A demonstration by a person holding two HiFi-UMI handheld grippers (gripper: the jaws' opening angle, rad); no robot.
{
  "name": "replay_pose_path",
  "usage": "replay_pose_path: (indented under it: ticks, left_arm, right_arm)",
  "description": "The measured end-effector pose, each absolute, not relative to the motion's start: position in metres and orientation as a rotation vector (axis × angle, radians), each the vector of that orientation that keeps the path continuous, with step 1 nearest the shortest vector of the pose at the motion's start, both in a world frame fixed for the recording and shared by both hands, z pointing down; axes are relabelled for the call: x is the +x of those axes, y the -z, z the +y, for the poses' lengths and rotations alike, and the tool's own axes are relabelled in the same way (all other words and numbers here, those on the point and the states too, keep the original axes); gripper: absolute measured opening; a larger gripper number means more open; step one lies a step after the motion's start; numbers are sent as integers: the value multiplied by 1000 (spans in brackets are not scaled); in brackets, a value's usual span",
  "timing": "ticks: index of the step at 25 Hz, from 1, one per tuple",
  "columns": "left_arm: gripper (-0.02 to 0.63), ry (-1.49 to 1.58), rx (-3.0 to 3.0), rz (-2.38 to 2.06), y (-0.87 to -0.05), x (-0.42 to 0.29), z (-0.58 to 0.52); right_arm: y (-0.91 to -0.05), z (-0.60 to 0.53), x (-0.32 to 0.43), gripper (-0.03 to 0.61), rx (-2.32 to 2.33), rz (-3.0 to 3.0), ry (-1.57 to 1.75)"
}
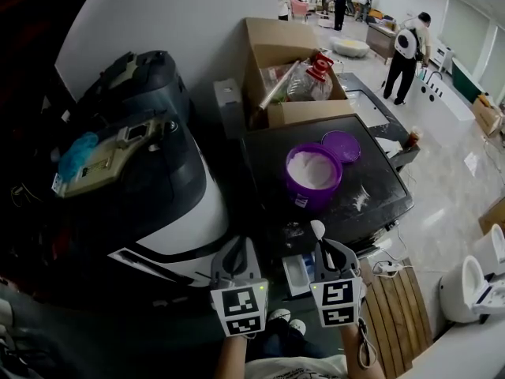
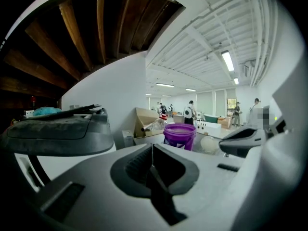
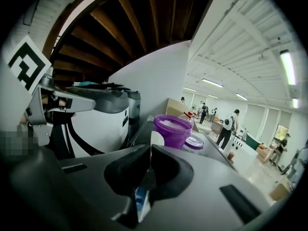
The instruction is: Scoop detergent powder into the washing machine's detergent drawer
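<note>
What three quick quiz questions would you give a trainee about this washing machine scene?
1. True or false: the purple tub of powder has its lid on.
2. Which holds the white scoop? A: left tongs. B: right tongs.
3. Fill in: the lid lies on the washing machine top, right ___ the tub.

Key: 1 false, the tub stands open; 2 B, and the left tongs are shut on nothing; 3 beside.
</note>
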State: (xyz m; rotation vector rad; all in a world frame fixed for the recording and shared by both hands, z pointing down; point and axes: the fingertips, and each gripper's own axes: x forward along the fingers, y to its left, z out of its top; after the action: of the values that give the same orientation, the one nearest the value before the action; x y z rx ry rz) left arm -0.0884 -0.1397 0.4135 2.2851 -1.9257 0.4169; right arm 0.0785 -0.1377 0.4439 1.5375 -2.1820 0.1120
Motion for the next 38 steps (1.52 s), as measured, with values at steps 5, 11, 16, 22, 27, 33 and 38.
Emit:
replay_pose_path:
  ticks: [5, 11, 16, 22, 27, 33, 38]
  left_arm:
    - [9, -385, 2320, -1958, -393, -88, -143]
    - [9, -344, 2339, -1995, -372, -91, -145]
    - [9, -305, 2355, -2016, -357, -91, -146]
    - [9, -274, 2385, -2025, -343, -88, -147]
    - [9, -253, 2397, -2032, -335, -86, -146]
    - [9, -244, 2406, -2034, -332, -83, -146]
    - [9, -238, 2410, -2031, -330, -82, -145]
  right_arm:
    - [-413, -147, 81, 20, 1620, -2224, -73]
    - [-378, -155, 83, 20, 1713, -2274, -37]
    - [-357, -157, 87, 20, 1777, -2309, -24]
    - [-342, -158, 96, 20, 1836, -2320, -23]
    - [-336, -157, 103, 20, 1867, -2323, -20]
    - [-335, -156, 110, 20, 1885, -2321, -27]
    - [-332, -155, 112, 20, 1895, -2316, -24]
